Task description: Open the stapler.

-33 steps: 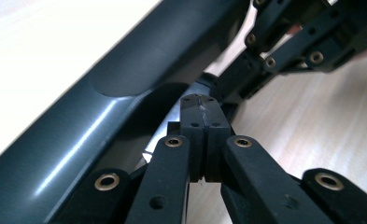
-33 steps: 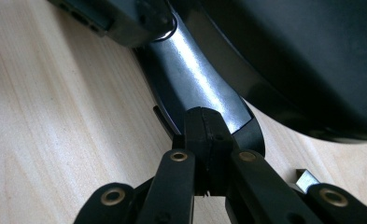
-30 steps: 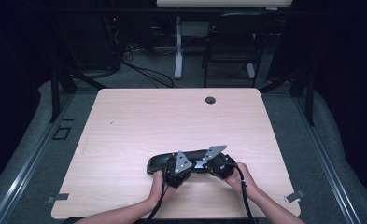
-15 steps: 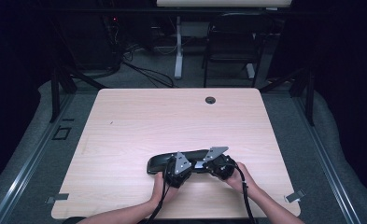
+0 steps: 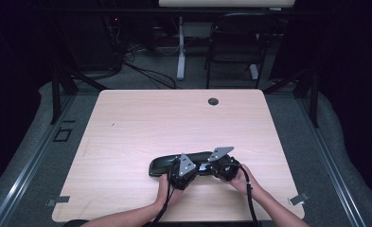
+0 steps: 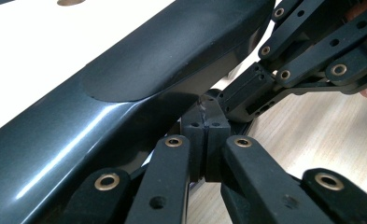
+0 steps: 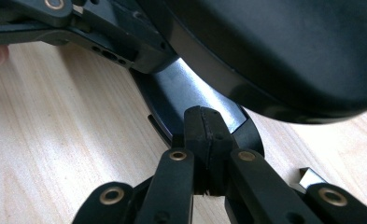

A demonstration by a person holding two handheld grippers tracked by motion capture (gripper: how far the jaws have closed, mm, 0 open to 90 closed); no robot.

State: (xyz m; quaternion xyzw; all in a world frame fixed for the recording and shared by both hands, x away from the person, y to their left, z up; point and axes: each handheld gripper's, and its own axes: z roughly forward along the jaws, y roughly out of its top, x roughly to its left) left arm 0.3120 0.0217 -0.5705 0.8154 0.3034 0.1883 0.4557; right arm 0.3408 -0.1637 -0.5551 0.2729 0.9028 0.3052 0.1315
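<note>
1. The long black case [image 5: 183, 163] lies flat on the table [image 5: 127, 123] in the lower middle of the high view, its length running left to right; both grippers meet at its near edge.

2. In the left gripper view the left gripper [image 6: 204, 140] has its jaws pressed together with no gap between the pads; they sit against the glossy lower half of the case [image 6: 78, 140], under the matt lid, but I cannot tell whether a thin lip is pinched between them.

3. In the right gripper view the right gripper [image 7: 204, 135] likewise has its jaws closed pad to pad, their tips touching the shiny band beneath the rounded end of the case [image 7: 284, 51]; whether they grip that band is hidden.

4. The step looks like prising or steadying the case at its seam; I judge it best to keep one gripper bearing down on the lower shell while the other works at the seam, moving slowly; the glossy surface looks slippery, so the tips may skate off.

5. Keep the two grippers from fouling each other; they are very close.

6. No brand, label or writing can be read on the case, the grippers or the table.
</note>
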